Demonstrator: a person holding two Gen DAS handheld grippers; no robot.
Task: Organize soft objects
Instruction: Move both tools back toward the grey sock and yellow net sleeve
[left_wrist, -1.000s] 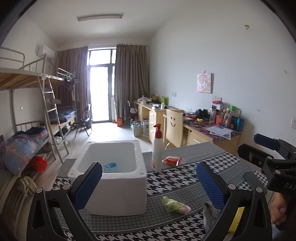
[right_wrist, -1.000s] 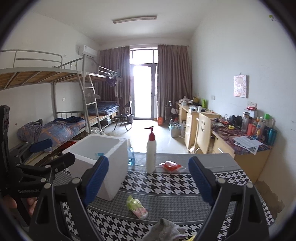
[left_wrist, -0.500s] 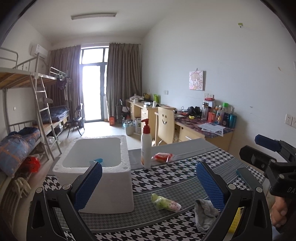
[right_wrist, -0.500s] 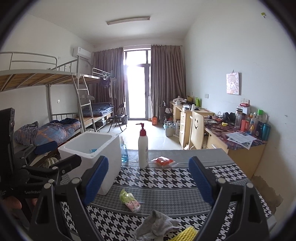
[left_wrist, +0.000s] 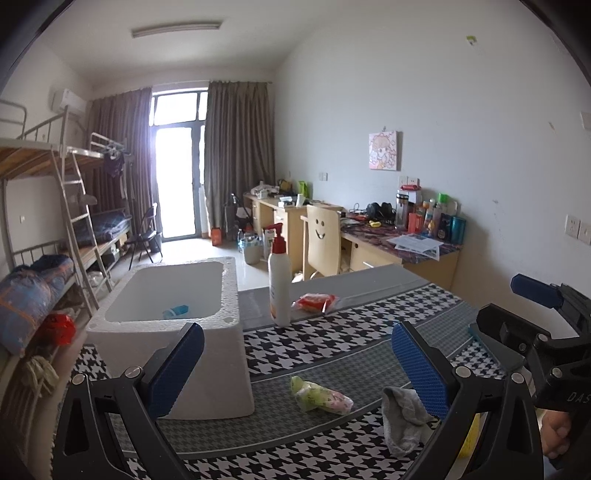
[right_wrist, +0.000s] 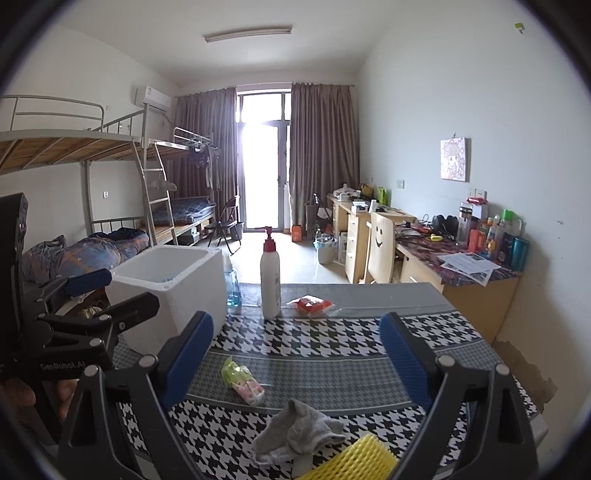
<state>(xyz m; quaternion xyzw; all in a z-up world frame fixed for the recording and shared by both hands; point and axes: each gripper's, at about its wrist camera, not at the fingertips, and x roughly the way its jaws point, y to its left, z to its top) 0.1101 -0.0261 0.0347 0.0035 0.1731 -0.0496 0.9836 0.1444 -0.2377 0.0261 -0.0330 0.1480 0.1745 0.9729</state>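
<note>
Both grippers held above the houndstooth table (right_wrist: 332, 343), nothing grasped. Right gripper (right_wrist: 295, 354): fingers spread wide, empty; grey sock (right_wrist: 295, 435) lies crumpled just below and ahead of it, touching a yellow foam net (right_wrist: 354, 461) on its near side. Left gripper (left_wrist: 295, 365): fingers likewise wide apart, empty; green-pink packet (left_wrist: 317, 393) sits ahead between its fingers, white foam box (left_wrist: 173, 332) ahead to its left, a blue item already inside. Judged step: pick the sock. Lower straight over the bunched middle, close on the thickest fold, avoid snagging the net. Pump bottle (right_wrist: 270, 280) stands beyond; lift clear before swinging boxward.
</note>
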